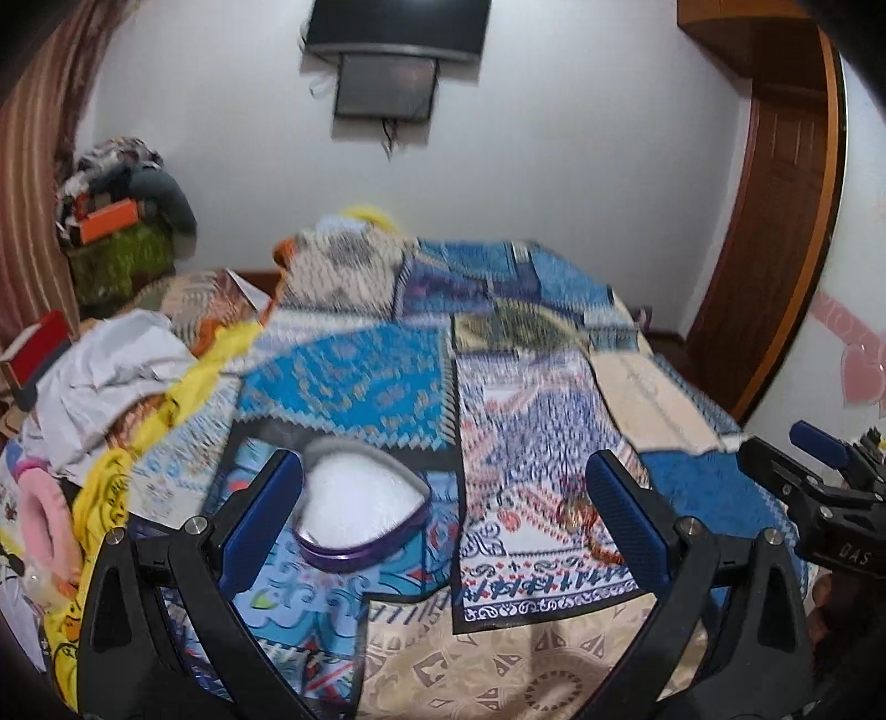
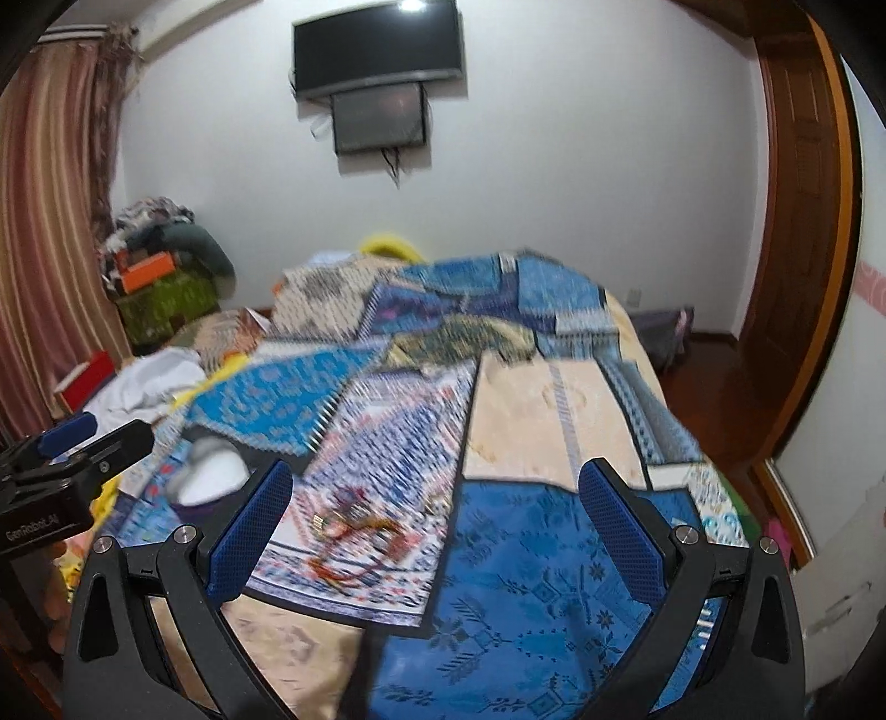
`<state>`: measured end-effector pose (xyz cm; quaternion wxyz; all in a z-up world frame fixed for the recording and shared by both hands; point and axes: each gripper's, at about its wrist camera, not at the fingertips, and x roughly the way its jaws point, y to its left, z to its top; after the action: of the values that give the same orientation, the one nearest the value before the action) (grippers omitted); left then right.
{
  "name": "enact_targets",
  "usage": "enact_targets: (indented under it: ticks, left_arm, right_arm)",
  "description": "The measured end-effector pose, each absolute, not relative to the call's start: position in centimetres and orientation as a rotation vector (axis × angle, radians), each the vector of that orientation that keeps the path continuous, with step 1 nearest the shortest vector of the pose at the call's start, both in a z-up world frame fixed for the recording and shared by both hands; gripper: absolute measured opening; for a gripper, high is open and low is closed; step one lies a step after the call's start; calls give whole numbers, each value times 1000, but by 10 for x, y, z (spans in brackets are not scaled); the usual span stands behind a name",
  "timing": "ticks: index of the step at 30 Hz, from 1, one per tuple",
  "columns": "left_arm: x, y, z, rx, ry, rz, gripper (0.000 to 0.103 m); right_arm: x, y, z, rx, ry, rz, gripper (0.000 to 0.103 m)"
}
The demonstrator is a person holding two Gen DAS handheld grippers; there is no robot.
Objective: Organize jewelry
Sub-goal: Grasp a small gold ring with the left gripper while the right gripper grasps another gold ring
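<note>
Bedroom, patchwork quilt as work surface. Jewelry tangled on quilt, right of heart box. Left gripper, right gripper both wide apart, empty. Step: approach. Next: right lowers onto tangle, pinches a strand.

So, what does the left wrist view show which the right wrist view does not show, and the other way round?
Only the left wrist view shows the pink slippers at the bed's left edge and the full heart outline of the purple tin.

Only the right wrist view shows the wooden floor beside the bed and the wall socket.

Both show the tin, the jewelry pile lying on the patterned cover, the wall television, the curtain, and both grippers, left and right, open and empty.
</note>
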<state>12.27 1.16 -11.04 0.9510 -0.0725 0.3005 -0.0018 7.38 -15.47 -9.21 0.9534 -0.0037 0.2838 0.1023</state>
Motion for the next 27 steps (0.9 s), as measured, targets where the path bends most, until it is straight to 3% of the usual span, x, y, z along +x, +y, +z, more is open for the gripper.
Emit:
enact_targets:
  ticks: [6, 9, 11, 14, 16, 23, 27]
  left_arm:
    - [147, -6, -141, -125, 717, -69, 87]
    - [155, -16, -152, -132, 758, -125, 73]
    - [160, -25, -160, -120, 780, -165, 54]
    - [167, -35, -166, -105, 812, -212, 33]
    - [169, -41, -170, -105, 825, -245, 28]
    - [175, -54, -179, -113, 861, -315, 19]
    - [177, -54, -183, -124, 868, -321, 18]
  right_arm:
    - [91, -160, -116, -5, 659, 218, 103]
    - [98, -161, -126, -14, 685, 231, 97]
    - [106, -162, -132, -5, 715, 261, 85]
    - [117, -162, -137, 15, 739, 313, 68]
    - [123, -161, -139, 9, 744, 333, 56]
    - [140, -159, -151, 2, 796, 374, 45]
    - [144, -159, -158, 12, 835, 391, 39]
